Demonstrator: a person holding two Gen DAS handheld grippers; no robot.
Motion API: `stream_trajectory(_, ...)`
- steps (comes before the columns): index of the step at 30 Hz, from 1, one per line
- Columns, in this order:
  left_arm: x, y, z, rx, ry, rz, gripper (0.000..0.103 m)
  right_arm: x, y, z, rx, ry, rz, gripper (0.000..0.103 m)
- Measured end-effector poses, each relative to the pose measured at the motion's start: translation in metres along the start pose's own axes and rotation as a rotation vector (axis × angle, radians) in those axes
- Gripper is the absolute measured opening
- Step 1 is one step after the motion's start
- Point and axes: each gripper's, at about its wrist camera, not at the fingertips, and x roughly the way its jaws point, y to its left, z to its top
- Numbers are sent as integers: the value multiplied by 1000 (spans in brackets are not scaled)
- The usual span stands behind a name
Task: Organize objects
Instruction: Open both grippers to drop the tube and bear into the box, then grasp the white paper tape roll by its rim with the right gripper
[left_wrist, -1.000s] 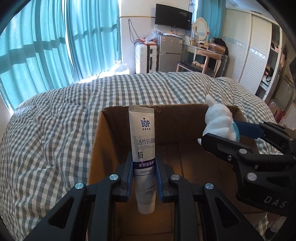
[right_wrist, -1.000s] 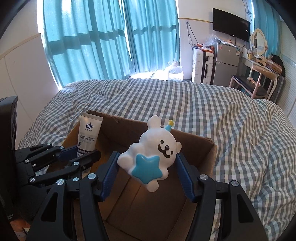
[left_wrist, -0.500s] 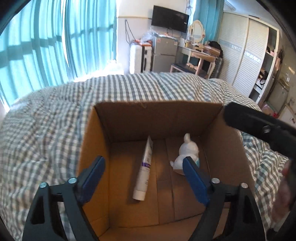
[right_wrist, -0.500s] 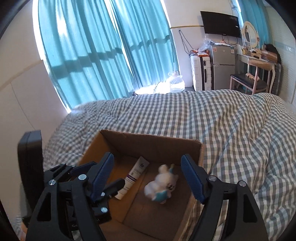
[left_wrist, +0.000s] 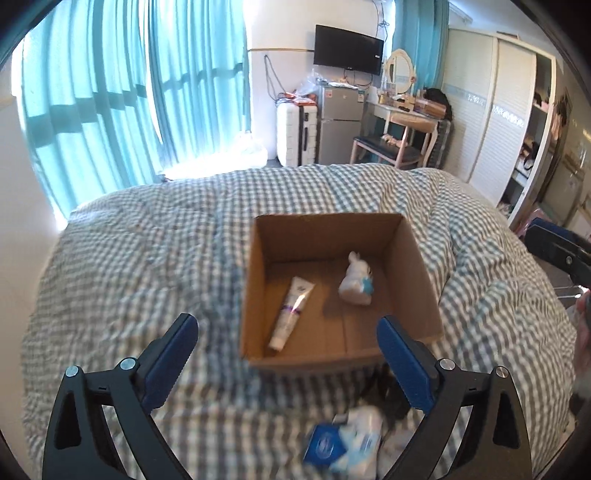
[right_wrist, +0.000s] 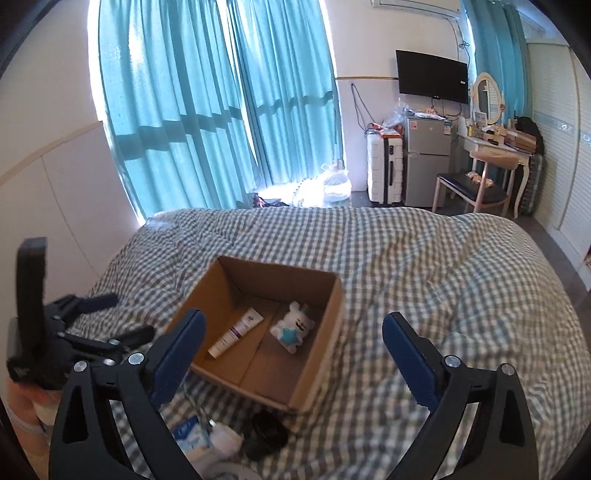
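Observation:
An open cardboard box sits on the checked bedcover. Inside lie a white toothpaste tube and a white bunny toy with a blue star. My left gripper is open and empty, held back above the box's near side. My right gripper is open and empty, also raised before the box. The left gripper also shows at the left of the right wrist view. A blue-and-white packet lies on the bed in front of the box.
A dark round object and a white item lie on the bedcover next to the packet. Beyond the bed stand turquoise curtains, a suitcase, a small fridge and a dressing table with chair.
Both grippers opened and dropped the toothpaste tube and the bunny toy into the box, then pulled back and up, away from the box. The packet by the box has come into view.

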Motion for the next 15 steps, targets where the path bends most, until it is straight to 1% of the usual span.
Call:
stream_trajectory(2,-13,0,-11,-11,-1,21,101,-14,1,-10,-2,-4,-7,99)
stream_trajectory(4,-24,-1,-25,-23,-5,40,101,-23,5,-24,-7,13,15,99)
stream_trajectory(6,-31,-3,-43,-19,-10,34,101,-28,5,-36,1,22,33,99)
stream_trajectory(8,-32,-7,-61,-25,0,11,101,-27,10,-55,14,56,56,99)
stream_trajectory(10,-28,-10,-80,-57,18,1,101,-18,17,-75,26,118,75,99)
stream_trajectory(12,-17,-12,-99,-100,47,29,101,-7,25,-97,42,163,82,99)
stream_trajectory(14,-5,-15,-113,-128,69,61,101,7,34,-120,24,189,63,99)
stream_trajectory(15,4,-18,-122,-126,76,66,101,17,40,-132,-5,211,41,99)
